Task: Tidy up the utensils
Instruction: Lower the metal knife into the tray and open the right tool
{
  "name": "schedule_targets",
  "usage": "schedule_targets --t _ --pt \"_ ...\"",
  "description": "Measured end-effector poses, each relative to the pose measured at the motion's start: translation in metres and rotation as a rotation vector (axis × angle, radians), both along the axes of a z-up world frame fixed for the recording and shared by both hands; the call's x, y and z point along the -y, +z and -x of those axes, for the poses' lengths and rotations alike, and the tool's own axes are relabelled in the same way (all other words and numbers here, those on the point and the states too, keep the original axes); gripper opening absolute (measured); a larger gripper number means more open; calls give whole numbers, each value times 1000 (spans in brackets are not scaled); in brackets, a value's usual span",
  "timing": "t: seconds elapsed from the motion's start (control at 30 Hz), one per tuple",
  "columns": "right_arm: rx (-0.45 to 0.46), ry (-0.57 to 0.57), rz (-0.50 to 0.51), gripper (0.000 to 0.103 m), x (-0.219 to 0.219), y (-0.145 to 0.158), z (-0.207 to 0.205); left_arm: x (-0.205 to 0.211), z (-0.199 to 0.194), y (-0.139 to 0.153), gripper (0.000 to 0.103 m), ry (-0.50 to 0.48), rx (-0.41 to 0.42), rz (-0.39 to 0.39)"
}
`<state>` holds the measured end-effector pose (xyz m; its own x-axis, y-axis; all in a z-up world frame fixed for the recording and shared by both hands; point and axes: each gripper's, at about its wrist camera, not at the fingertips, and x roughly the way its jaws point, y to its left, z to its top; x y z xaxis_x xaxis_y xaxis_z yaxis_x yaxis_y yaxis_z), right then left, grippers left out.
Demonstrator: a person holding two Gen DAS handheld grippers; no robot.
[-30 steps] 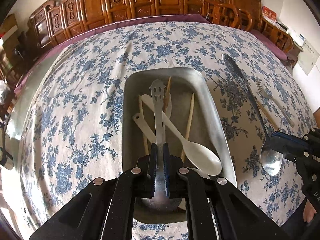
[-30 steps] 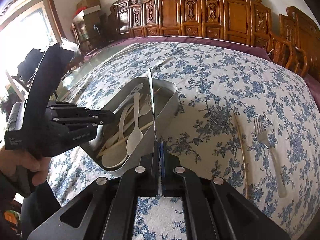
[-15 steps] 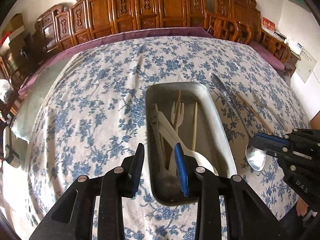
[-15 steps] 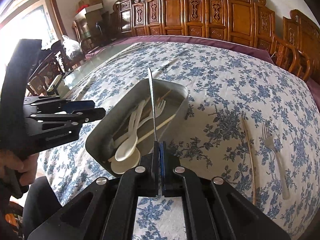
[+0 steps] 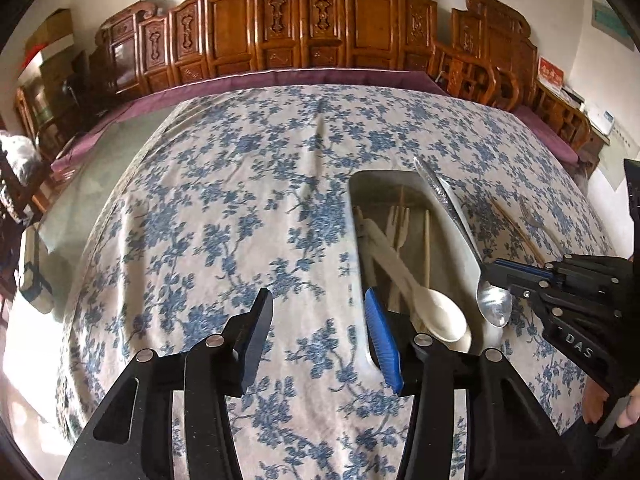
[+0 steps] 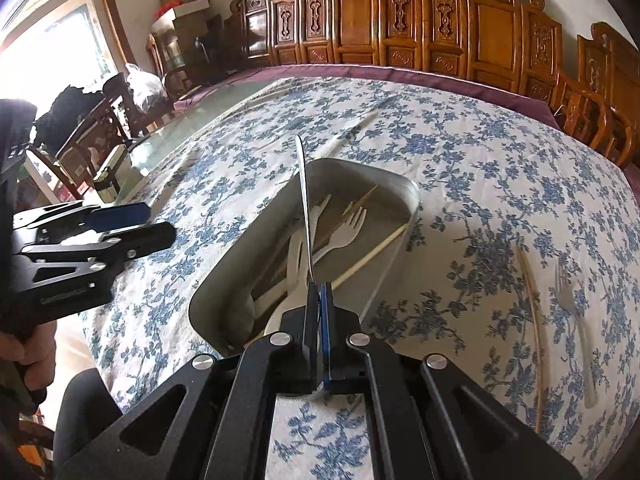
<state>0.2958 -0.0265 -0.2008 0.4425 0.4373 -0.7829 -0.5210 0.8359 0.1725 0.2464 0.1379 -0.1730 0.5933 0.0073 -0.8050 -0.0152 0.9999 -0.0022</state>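
Note:
A grey metal tray (image 5: 360, 184) (image 6: 400, 188) on the flowered tablecloth holds white plastic spoons (image 5: 436, 312), a white fork (image 6: 348, 228) and wooden chopsticks (image 6: 372, 254). My right gripper (image 6: 319, 292) (image 5: 500, 272) is shut on a metal spoon (image 5: 460, 224) (image 6: 305, 200), held over the tray's right side with its handle pointing away. My left gripper (image 5: 318, 336) (image 6: 156, 224) is open and empty, above the cloth just left of the tray.
A clear plastic fork (image 6: 576, 320) (image 5: 536, 220) and a wooden chopstick (image 6: 534, 320) (image 5: 516, 228) lie on the cloth right of the tray. Carved wooden chairs (image 5: 320, 32) ring the far table edge. Bare glass table (image 6: 208, 108) shows at far left.
My left gripper let go of a metal spoon into the tray, opened, and moved left off the tray. My right gripper carried its metal spoon over the tray.

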Motion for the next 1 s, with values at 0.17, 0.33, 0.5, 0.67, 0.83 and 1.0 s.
schedule_targets --t 0.17,0.33,0.5,0.67,0.83,1.0 --pt "-16 -16 21 2 -16 -10 -8 -11 4 -2 63 15 9 12" --pt "-27 -47 62 2 -28 -21 -17 -15 5 -3 72 20 10 23" --pt "-58 -74 59 2 -27 -32 -24 -17 5 -2 74 19 11 20" --pt "-106 -60 0 3 -28 -36 -23 -19 4 0 75 27 7 16" --pt "-101 -35 -35 5 -32 -32 -16 -22 5 2 75 35 6 11" --pt "-68 -8 -47 5 -26 -23 -11 -19 5 7 75 36 11 6"
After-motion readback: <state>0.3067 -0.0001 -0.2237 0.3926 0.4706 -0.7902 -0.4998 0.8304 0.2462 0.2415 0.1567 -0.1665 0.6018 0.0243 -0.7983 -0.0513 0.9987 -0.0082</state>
